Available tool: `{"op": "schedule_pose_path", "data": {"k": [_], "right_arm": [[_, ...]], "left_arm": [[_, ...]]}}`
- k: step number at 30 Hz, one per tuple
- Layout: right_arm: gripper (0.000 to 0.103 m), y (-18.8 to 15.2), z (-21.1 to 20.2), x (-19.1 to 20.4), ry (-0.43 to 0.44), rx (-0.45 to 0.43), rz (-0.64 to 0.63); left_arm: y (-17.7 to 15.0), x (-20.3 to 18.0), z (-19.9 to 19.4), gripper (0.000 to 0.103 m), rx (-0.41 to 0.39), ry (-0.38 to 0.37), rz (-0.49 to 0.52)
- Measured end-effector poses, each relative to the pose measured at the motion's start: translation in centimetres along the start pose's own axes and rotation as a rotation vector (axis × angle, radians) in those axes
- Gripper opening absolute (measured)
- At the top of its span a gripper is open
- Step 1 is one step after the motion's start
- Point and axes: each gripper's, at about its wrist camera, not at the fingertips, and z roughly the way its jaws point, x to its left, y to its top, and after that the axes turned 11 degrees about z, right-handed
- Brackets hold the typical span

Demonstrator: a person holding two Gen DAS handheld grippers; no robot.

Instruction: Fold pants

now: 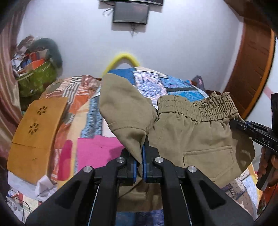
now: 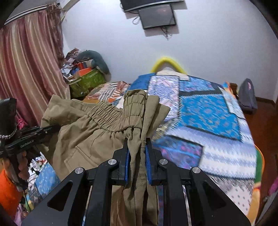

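The khaki pants (image 1: 191, 132) hang in the air above the bed, held between both grippers. My left gripper (image 1: 141, 156) is shut on a bunched fold of the fabric, with a hemmed part flopped up and left. My right gripper (image 2: 137, 153) is shut on the pants (image 2: 97, 137) at the elastic waistband end. The waistband (image 1: 198, 107) and a back pocket (image 1: 208, 160) face the left wrist camera. The right gripper also shows in the left wrist view (image 1: 233, 123) at the waistband's right end. The left gripper shows in the right wrist view (image 2: 53, 127) at the far left.
A bed with a blue patchwork cover (image 2: 208, 113) lies below and ahead. A pink cloth (image 1: 97, 151) and an orange-brown board (image 1: 33, 137) are at the left. A green bag of clutter (image 1: 36, 81), a curtain (image 2: 26, 69) and a wall screen (image 1: 130, 13) are beyond.
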Motion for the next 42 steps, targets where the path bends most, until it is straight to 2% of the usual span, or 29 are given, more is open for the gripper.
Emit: {"op": "schedule_pose_path", "data": {"k": [9, 16, 19, 23, 27, 29, 33, 36, 39, 42], "right_arm": [[0.014, 0.6, 7.4, 3.8, 0.02, 0.037, -0.065], [0.014, -1.5, 14.4, 3.3, -0.015, 0.18, -0.088], [0.014, -2.6, 16.4, 2.2, -0.058, 0.225, -0.095], [0.017, -3.1, 17.9, 0.8, -0.081, 0.263, -0.059], [0.025, -3.3, 17.6, 1.0, -0.123, 0.267, -0.072], [0.035, -3.2, 17.2, 1.0, -0.156, 0.265, -0.08], [0.037, -2.8, 14.7, 1.0, -0.181, 0.248, -0.091], [0.037, -2.0, 11.8, 1.8, -0.179, 0.201, -0.12], [0.037, -1.1, 8.4, 3.0, -0.147, 0.146, -0.128], [0.037, 0.0, 3.7, 4.9, -0.09, 0.078, -0.12]], "left_arm": [[-1.9, 6.5, 4.7, 0.005, 0.051, 0.09, -0.031], [-6.1, 11.2, 12.4, 0.006, 0.227, 0.055, -0.134], [-8.2, 12.2, 14.2, 0.007, 0.278, 0.075, -0.143], [-9.8, 13.3, 15.0, 0.012, 0.308, 0.045, -0.182], [-10.0, 14.0, 14.2, 0.016, 0.314, 0.083, -0.181], [-10.2, 14.2, 13.6, 0.016, 0.325, 0.109, -0.169], [-10.6, 14.5, 11.8, 0.016, 0.343, 0.152, -0.145], [-10.4, 14.4, 9.4, 0.016, 0.342, 0.188, -0.123], [-9.3, 13.4, 5.7, 0.016, 0.288, 0.191, -0.112], [-7.5, 11.2, 0.3, 0.016, 0.189, 0.204, -0.076]]}}
